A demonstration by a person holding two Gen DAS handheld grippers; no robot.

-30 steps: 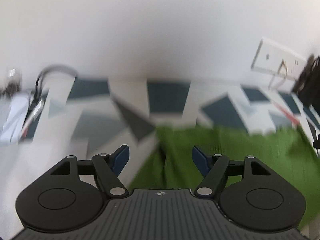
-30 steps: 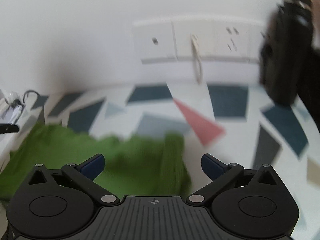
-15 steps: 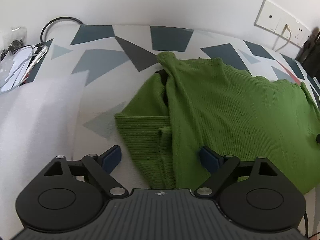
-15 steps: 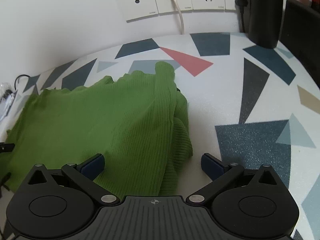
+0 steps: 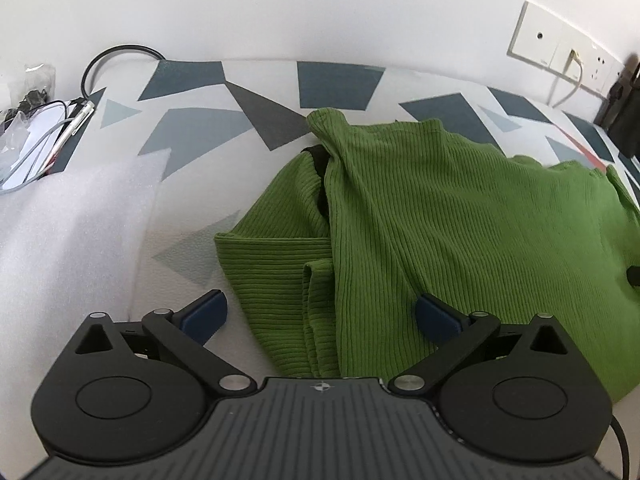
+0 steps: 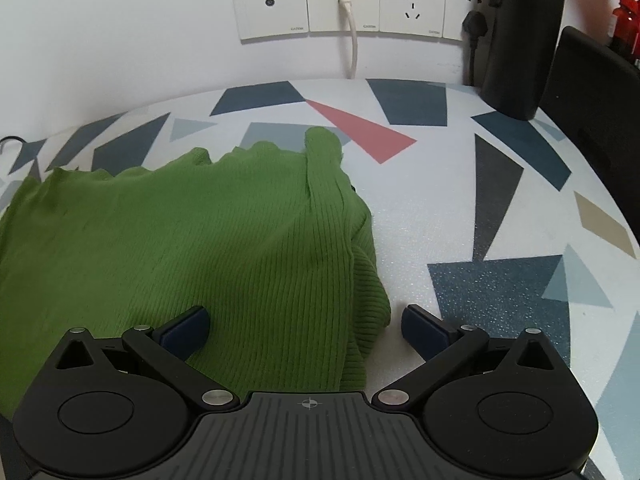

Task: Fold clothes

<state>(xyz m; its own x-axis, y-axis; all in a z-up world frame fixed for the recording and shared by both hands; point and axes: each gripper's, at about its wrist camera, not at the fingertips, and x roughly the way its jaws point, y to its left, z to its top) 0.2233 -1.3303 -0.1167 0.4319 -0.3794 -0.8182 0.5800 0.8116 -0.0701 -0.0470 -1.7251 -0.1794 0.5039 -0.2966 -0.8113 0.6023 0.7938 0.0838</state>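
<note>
A green ribbed sweater lies partly folded on the patterned table, its sleeves turned in. My left gripper hovers low over the sweater's left near corner with its jaws opening wide; the folded sleeve edge lies between the blue pads but they do not press it. In the right wrist view the same sweater fills the left half. My right gripper stands open over its right near edge, one pad over the cloth and the other over bare table.
White foam sheet, papers and cables lie at the left. Wall sockets with a white cable sit behind the table. A tall black bottle and a dark object stand at the right rear.
Both grippers dropped closer to the sweater and tilted down, so the cloth now fills the views. The left jaws spread wider. The sweater itself lies unchanged since half a second ago.
</note>
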